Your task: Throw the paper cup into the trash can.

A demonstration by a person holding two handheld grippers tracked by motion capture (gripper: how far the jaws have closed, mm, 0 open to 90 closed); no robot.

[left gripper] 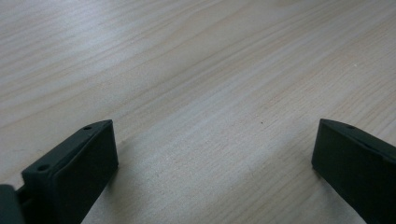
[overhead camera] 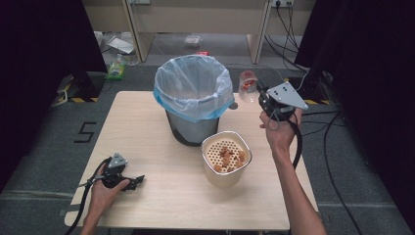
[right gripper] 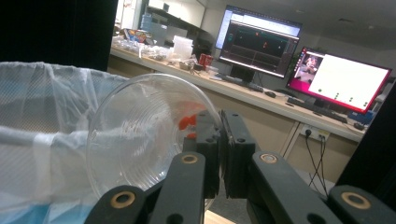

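While left jaws gape, right jaws pinch a clear cup [overhead camera: 248, 86] beside the lined bin [overhead camera: 193, 88].

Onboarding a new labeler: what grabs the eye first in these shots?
First the dark bin lined with a pale blue plastic bag, standing at the middle of the light wooden table. Next the clear plastic cup with a red mark, pinched at its rim by the right gripper and held up beside the bin. In front of the bin stands a cream perforated container holding orange-brown bits.

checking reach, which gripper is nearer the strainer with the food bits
Right. The right gripper, holding a clear cup, is raised behind the strainer; the left gripper rests farther off.
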